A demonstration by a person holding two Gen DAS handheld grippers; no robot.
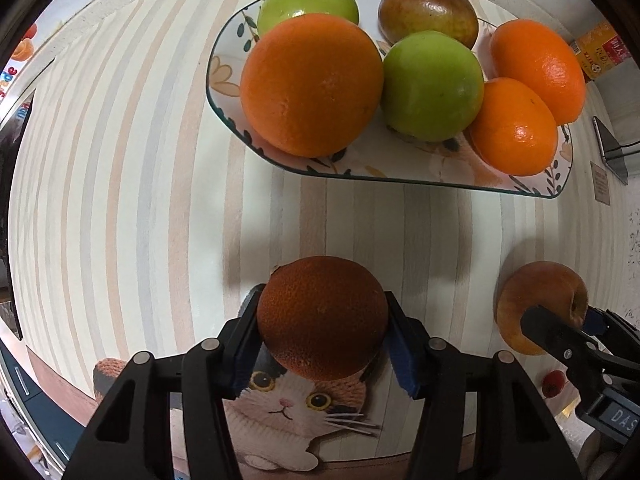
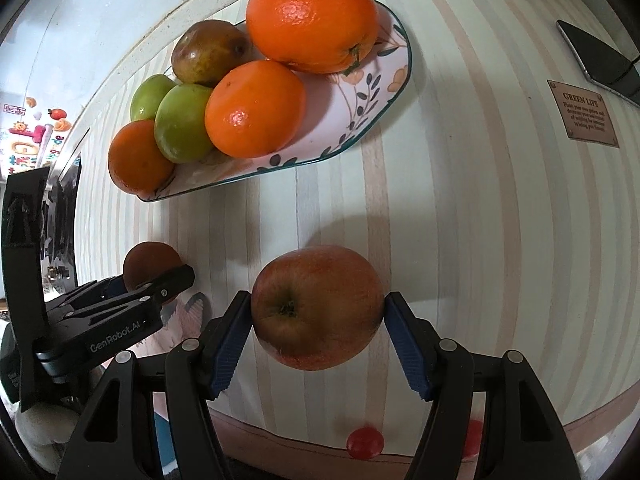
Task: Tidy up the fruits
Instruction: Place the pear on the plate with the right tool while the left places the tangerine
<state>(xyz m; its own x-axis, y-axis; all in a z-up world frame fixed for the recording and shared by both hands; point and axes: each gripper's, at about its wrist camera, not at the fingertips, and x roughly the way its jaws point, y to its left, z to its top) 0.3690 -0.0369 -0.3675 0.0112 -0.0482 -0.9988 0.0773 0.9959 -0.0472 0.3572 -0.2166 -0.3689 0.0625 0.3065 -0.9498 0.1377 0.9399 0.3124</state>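
Observation:
A dark orange (image 1: 322,316) rests on the striped tablecloth, and my left gripper (image 1: 322,296) is shut on it, a blue pad pressing each side. To its right a red-yellow apple (image 2: 316,304) sits between the pads of my right gripper (image 2: 318,298), which touch both its flanks. The apple (image 1: 520,300) and the right gripper (image 1: 560,320) also show at the edge of the left wrist view. The left gripper (image 2: 160,284) and its orange (image 2: 150,260) appear in the right wrist view. Behind them, a floral plate (image 1: 224,76) (image 2: 360,112) holds oranges, green apples and a brownish fruit.
A yellow-labelled bottle (image 1: 600,48) and a dark metal stand (image 2: 600,56) are at the far right, near a brown printed tag (image 2: 582,114). A cat picture (image 1: 288,396) marks the cloth near the table's front edge. Bare striped cloth lies left of the plate.

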